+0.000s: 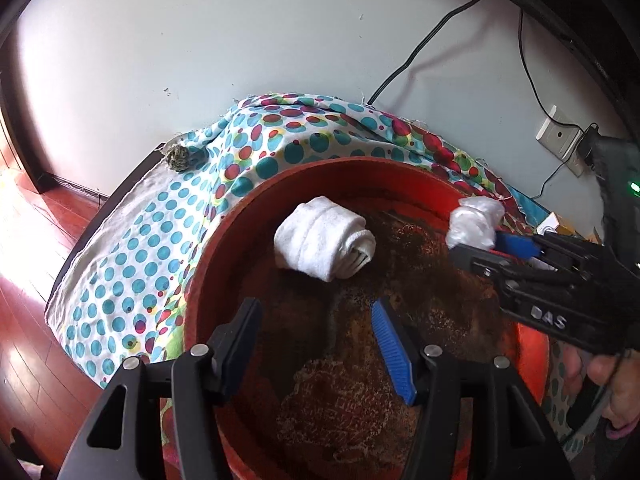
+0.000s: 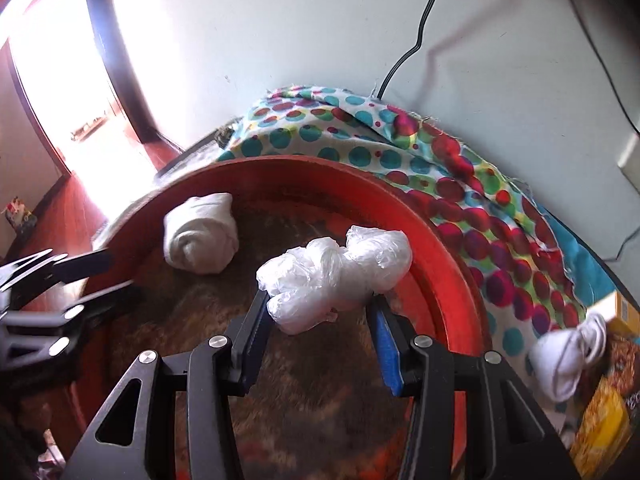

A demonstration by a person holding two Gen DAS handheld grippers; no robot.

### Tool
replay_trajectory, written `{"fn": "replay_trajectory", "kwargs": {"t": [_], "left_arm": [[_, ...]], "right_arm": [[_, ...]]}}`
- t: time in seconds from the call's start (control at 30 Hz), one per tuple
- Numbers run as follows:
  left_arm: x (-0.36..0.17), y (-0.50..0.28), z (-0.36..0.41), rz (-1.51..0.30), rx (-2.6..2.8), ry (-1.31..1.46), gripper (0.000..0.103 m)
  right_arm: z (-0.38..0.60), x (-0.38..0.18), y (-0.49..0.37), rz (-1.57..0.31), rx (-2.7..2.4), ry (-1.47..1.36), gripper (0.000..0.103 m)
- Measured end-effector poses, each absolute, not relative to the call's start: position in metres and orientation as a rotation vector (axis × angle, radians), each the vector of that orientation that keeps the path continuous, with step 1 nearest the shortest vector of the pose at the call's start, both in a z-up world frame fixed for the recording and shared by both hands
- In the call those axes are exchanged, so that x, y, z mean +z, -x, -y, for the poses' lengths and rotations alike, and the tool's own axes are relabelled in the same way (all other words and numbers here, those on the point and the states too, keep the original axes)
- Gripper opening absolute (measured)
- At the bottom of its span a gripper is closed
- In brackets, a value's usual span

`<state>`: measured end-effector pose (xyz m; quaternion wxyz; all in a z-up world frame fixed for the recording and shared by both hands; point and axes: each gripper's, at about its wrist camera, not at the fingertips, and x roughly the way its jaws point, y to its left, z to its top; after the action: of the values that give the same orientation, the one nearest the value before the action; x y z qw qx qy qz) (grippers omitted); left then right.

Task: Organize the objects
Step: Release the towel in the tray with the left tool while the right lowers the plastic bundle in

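A dark table (image 1: pixel 120 188) is covered by a polka-dot cloth (image 1: pixel 160 248), on which a red basin (image 1: pixel 240 216) is set, with a knotted white bundle (image 2: pixel 568 360) beside the basin.

The left gripper (image 1: pixel 316 324) reaches in from the bottom centre of its own view, its fingers (image 1: pixel 390 344) spread wide with nothing between them. The right gripper (image 2: pixel 320 308) enters from the bottom of its view, fingers (image 2: pixel 256 320) pressed against a crumpled plastic bundle (image 2: pixel 336 276). A bare hand (image 1: pixel 612 380) grips the right gripper's handle at the lower right of the left view.
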<state>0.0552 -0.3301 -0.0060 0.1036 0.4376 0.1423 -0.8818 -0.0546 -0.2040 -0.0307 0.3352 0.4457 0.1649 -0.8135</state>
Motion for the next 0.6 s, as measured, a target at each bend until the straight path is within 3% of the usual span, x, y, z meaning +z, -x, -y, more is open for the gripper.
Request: {"fn": "replay_trajectory", "kwargs": {"t": [0.33,0.4,0.43,0.6], "left_arm": [[-0.016,-0.089,0.31,-0.379,-2.585,-1.296,0.06],[-0.02,-0.092,0.306,-0.39,-2.591,-1.317,0.06],[-0.021,-0.093,0.304,-0.391,-2.593,-1.32,0.06],[-0.02,-0.091,0.297,-0.431,-2.615,-1.328,0.06]], "right_arm": [[0.224,-0.057,0.08,-0.439,-2.106,-1.256,0.048],[0.223,-0.055,0.077,-0.436,-2.11,-1.247,0.059],[0.221,-0.052,0.075,-0.431,-2.111,-1.232,0.069],[0.193,-0.027,0.056,-0.402,-2.162,-1.154,0.072]]}}
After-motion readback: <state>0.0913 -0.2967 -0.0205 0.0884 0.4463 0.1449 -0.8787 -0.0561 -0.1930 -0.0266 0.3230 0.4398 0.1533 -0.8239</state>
